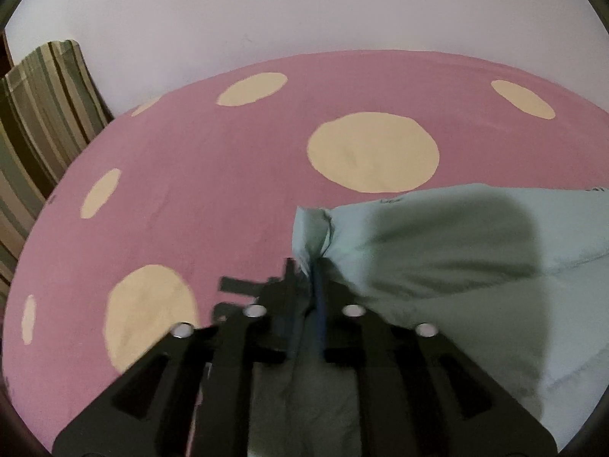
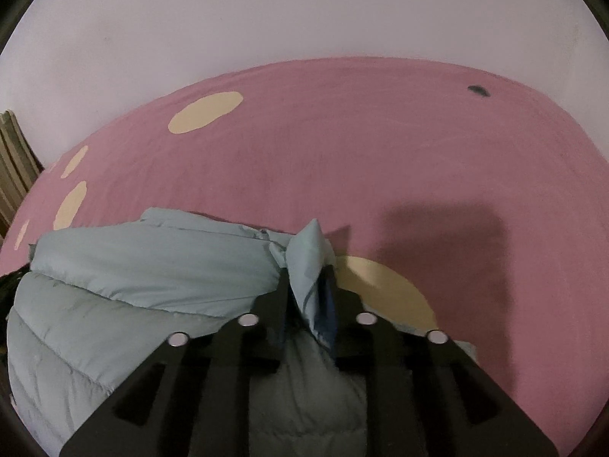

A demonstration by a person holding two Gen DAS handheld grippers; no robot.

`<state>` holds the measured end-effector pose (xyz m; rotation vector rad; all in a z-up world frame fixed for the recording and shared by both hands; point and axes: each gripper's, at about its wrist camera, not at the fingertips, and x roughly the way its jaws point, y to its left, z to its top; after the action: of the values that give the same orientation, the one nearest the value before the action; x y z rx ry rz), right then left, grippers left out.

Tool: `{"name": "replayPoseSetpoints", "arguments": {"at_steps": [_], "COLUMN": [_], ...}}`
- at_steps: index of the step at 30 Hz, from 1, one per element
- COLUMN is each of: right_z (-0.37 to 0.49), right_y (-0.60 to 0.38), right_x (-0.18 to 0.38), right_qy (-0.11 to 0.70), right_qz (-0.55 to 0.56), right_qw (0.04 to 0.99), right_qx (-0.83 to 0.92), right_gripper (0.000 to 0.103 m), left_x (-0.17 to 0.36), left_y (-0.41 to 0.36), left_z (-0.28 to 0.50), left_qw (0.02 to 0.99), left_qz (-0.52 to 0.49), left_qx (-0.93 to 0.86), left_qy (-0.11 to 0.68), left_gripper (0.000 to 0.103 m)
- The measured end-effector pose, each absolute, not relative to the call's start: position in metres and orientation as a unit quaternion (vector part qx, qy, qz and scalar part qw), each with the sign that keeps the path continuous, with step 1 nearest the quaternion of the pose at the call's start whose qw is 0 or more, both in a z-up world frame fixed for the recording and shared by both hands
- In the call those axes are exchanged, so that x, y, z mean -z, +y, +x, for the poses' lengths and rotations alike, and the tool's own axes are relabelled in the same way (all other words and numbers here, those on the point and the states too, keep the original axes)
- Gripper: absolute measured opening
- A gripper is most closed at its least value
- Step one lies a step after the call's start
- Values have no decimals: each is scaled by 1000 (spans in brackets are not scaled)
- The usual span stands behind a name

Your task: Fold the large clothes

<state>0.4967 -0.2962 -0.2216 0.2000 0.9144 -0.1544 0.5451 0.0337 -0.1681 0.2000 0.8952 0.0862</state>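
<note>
While my left claw (image 1: 304,266) pinched one corner of the puffy jacket (image 1: 437,266), its two black fingers were close together with a fold of cloth squeezed between them. I guessed the jacket was light and soft, full of fluff, and a bit slippery on the outside. It would sag and flop, so I thought the best places to hold were the corners and the stitched edges, not the fat middle.

The jacket was pale green-blue, with long sewn lines that made soft ridges. It lay on the bed (image 1: 190,190), spread between my two claws. The bed cover was pink with big cream circles and looked smooth and flat. A striped cushion (image 1: 42,106) stood at the far left.

My right claw (image 2: 310,285) pinched the other corner, which stuck up in a little point.
</note>
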Motion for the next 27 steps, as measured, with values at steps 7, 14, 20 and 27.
{"name": "replayPoseSetpoints", "arguments": {"at_steps": [7,14,20,27], "right_z": [463,478,492,498], "right_y": [-255,-194,-179,-173], "right_x": [164,182,222,241], "right_qy": [387,407,430,422], "right_qz": [117,87,59,47], "right_qw": [913,909,900,904], "right_qx": [54,21,39,57], "right_gripper": [46,46,46,47], "left_x": [106,131,170,194], "left_y": [27,-46,-63,-68], "left_z": [495,487,493,504], "left_qw": [923,911,908,907], "left_qz": [9,19,35,50], "left_qx": [-4,48,23,16], "left_qy": [385,409,417,419], "left_gripper": [56,57,62,63]}}
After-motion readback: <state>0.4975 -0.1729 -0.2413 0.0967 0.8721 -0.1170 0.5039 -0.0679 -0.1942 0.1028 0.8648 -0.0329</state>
